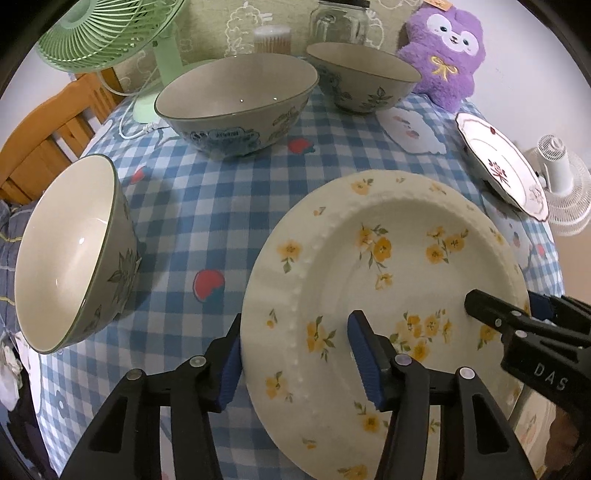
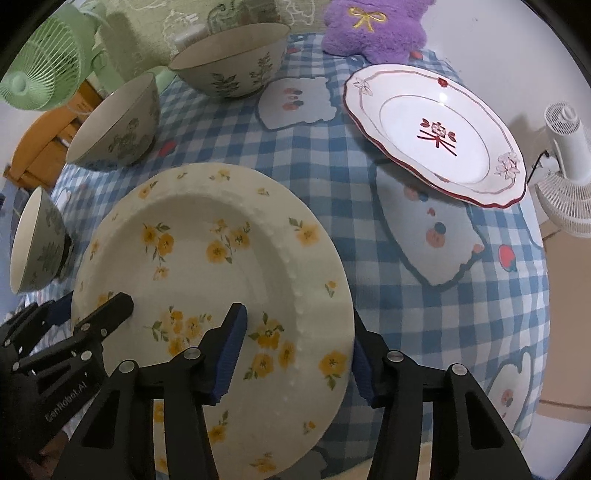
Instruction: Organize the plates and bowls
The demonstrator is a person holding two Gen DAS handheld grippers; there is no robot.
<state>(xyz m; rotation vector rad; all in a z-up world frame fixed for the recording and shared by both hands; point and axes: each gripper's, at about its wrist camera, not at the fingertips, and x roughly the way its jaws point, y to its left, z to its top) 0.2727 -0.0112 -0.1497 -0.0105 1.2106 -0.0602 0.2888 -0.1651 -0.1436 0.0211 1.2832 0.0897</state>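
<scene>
A cream plate with yellow flowers [image 1: 388, 258] [image 2: 207, 258] lies on the blue checked tablecloth [image 1: 207, 206] near the front edge. My left gripper [image 1: 295, 325] points down over its left rim. One pad sits just outside the edge and the other over the well, and neither presses. My right gripper [image 2: 299, 317] straddles the right rim the same way, open. Three flower-patterned bowls stand apart: a large one [image 1: 236, 107] at the back, one [image 1: 362, 77] to its right and one [image 1: 74, 254] at the left. A white plate with a red rim [image 2: 436, 129] lies at the right.
A purple plush toy [image 1: 447, 48], a glass jar [image 1: 340, 22] and a tub of cotton swabs [image 1: 271, 38] stand at the back. A green fan [image 1: 110, 33] stands at the back left with its cord on the cloth. A white fan [image 2: 565, 147] stands off the table's right side.
</scene>
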